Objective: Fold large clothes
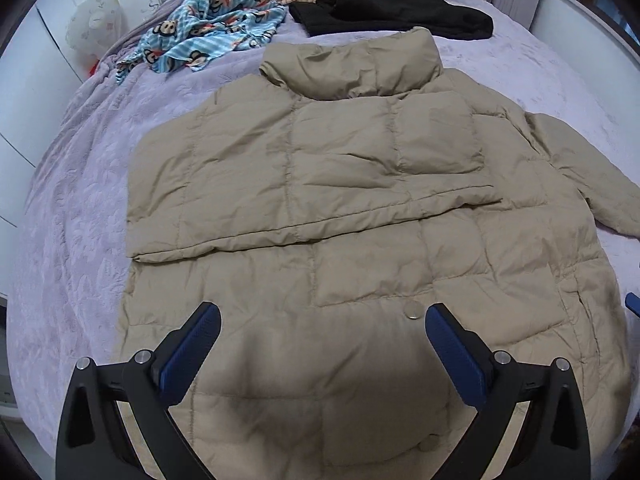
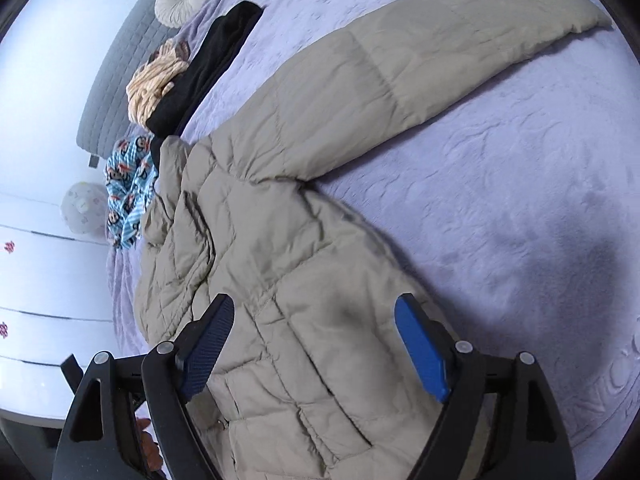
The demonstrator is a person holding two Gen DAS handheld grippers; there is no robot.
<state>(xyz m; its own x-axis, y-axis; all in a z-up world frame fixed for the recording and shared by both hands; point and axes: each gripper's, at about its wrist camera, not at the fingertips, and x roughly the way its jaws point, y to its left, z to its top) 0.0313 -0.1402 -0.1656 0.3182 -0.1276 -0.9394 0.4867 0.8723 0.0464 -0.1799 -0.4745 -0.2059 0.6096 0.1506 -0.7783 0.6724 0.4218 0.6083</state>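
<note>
Low in both frames, my left fingers (image 1: 322, 328) and right fingers (image 2: 314, 334) gape wide and empty above the puffer jacket (image 1: 360, 200), its one sleeve (image 1: 304, 184) laid across to narrow it.

Lilac bedspread (image 1: 80, 208) over bed — grey quilted headboard (image 2: 116, 92), white drawers (image 2: 44, 280) beside.

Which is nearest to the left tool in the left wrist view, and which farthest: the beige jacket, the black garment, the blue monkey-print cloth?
From the left tool:
1. Beige jacket, right beneath the open tool.
2. Blue monkey-print cloth, far left on the bed.
3. Black garment, beyond the jacket's collar.
The last two are nearly equal.
</note>
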